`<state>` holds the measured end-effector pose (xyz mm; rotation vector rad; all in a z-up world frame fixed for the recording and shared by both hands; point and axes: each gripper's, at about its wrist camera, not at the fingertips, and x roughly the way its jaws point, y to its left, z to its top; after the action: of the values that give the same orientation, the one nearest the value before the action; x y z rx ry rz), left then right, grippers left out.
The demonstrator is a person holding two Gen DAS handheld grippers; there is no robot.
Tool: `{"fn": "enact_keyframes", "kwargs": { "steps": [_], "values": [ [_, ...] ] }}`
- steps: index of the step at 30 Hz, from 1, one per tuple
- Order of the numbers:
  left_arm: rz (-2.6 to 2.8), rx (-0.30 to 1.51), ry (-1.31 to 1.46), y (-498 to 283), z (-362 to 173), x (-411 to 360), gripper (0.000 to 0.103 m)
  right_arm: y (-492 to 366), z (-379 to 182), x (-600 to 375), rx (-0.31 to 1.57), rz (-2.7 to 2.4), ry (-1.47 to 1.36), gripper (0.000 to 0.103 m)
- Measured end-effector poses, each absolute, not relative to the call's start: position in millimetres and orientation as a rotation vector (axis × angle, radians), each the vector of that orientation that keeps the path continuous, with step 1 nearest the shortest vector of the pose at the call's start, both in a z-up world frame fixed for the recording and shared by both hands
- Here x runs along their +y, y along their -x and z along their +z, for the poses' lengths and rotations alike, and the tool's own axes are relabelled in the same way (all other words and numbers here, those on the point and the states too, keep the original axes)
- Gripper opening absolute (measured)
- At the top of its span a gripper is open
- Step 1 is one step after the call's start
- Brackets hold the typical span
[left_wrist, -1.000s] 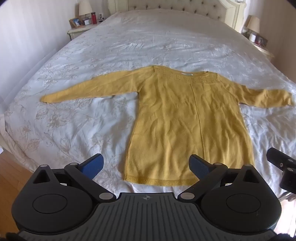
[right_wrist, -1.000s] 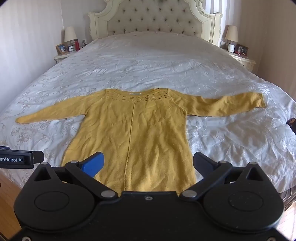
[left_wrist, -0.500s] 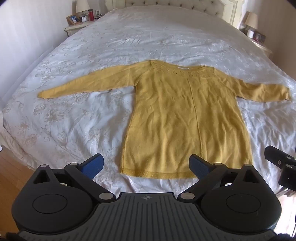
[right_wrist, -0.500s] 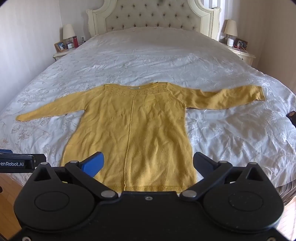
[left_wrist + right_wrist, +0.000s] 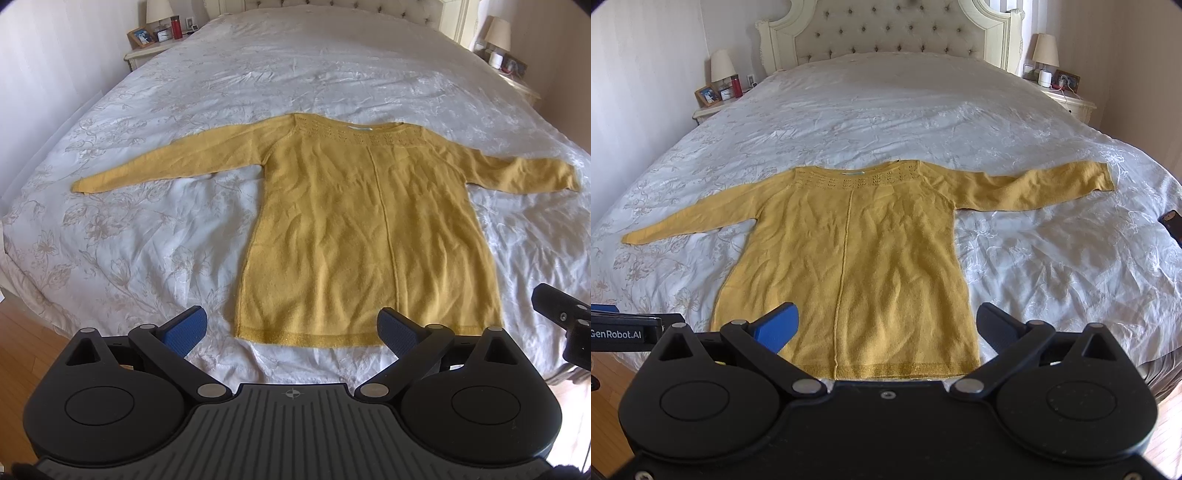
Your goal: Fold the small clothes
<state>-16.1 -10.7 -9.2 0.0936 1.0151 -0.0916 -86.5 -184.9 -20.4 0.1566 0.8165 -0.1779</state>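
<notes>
A mustard-yellow knit sweater [image 5: 369, 229] lies flat and face-up on a white floral bedspread [image 5: 147, 229], unfolded, both sleeves stretched out sideways and its neckline toward the tufted headboard [image 5: 886, 33]. Its long axis runs straight away from the person, with the ribbed hem [image 5: 314, 338] nearest the foot of the bed and a raised seam marking the centre line.

The left gripper [image 5: 291, 328] hovers just short of the hem, jaws spread wide and holding nothing; it sits off the sweater's left half, its right-hand blue pad over the hem and its other pad over bare bedspread beside the garment's left edge. The right gripper [image 5: 886, 326], likewise spread and empty, hangs over the hem closer to the garment's middle and right side.

Folding appears not to have begun. By this reading, the left sleeve [image 5: 166, 166] falls to the left gripper and the right sleeve [image 5: 1034, 184] to the right gripper, each cuff lying well ahead and outboard of its tool, so either one must reach forward and outward before a first fold toward the centre seam.

Bedside tables with lamps [image 5: 721, 66] flank the headboard; wooden floor [image 5: 26, 343] shows at the bed's near corner.
</notes>
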Motion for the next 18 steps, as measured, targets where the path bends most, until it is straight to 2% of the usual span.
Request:
{"fn": "enact_keyframes", "kwargs": {
  "steps": [18],
  "values": [
    [-0.098,1.026,-0.092,12.1,-11.0,-12.1,0.1,83.8,-20.9,-180.6,0.821,-0.167,-0.156,0.102]
  ]
}}
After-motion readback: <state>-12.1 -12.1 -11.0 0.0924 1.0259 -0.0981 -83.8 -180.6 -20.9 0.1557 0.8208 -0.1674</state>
